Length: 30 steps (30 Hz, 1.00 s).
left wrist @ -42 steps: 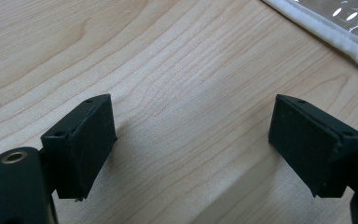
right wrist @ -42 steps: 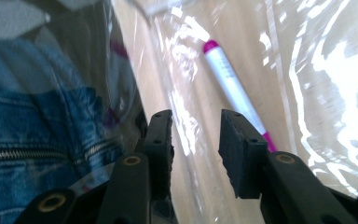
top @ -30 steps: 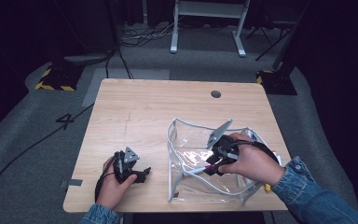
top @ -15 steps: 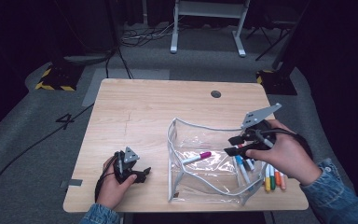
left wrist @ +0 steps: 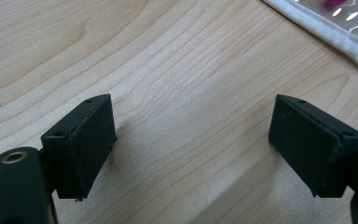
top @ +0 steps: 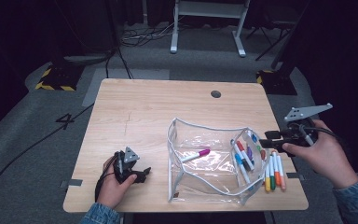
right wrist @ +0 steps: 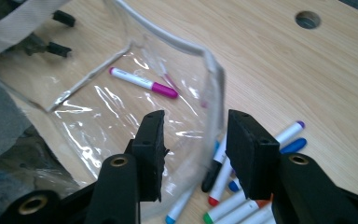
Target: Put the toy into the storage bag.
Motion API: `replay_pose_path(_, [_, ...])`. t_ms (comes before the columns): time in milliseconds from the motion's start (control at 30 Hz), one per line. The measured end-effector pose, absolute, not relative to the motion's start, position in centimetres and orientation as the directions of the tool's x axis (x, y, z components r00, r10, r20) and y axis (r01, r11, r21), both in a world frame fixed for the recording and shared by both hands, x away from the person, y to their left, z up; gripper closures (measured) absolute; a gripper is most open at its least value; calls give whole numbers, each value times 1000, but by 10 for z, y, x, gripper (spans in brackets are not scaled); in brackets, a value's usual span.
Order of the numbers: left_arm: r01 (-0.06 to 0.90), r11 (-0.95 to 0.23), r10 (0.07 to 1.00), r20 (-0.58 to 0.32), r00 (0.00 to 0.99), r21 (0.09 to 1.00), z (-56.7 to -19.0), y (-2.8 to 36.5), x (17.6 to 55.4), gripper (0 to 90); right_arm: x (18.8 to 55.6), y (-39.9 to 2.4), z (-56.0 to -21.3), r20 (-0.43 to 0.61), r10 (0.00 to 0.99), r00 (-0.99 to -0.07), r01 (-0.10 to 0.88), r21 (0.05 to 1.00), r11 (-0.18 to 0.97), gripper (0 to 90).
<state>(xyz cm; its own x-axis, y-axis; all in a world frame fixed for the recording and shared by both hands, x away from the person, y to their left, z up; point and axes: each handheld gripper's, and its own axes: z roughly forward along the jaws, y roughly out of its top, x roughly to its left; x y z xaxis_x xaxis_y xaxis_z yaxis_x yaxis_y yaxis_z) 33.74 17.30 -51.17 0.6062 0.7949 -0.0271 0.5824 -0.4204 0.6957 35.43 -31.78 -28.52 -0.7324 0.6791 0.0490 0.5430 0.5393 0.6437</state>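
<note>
Clear pouch (top: 214, 163) — just left of right gripper (top: 266, 138)

Claw (right wrist: 193, 154) over clear pouch (right wrist: 121, 112), markers (right wrist: 242, 186)

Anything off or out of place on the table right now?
Mostly tidy. One oddity: a single pink-capped white marker lies alone inside the clear plastic zip pouch, while the other coloured markers sit in a loose heap at the pouch's right end by the table edge. No spill or damage visible.
</note>
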Motion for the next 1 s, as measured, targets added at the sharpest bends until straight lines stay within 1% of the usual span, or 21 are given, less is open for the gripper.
replay_pose_path(167, [583, -420, 795, -27, 606, 696, -512, 173, 337, 151, 356, -344, -296, 46, 735, -676, 585, 639, 499, 574])
replay_pose_path(300, [582, -420, 795, -27, 606, 696, -512, 173, 337, 151, 358, -363, -313, 60, 773, -631, 631, 620, 467, 570])
replay_pose_path(433, [582, -420, 795, -27, 607, 696, -512, 173, 337, 151, 362, -379, -334, 42, 807, -589, 666, 591, 455, 561])
replay_pose_path(667, [582, -420, 795, -27, 607, 696, -512, 173, 337, 151, 366, -402, -376, 49, 856, -515, 745, 518, 419, 558])
replay_pose_path(833, [582, -420, 795, -27, 607, 696, -512, 173, 337, 151, 368, -415, -412, 36, 878, -477, 791, 453, 412, 558])
replay_pose_path(1000, [583, -420, 795, -28, 606, 696, -512, 173, 337, 151, 369, -423, -436, 41, 891, -452, 820, 413, 397, 558])
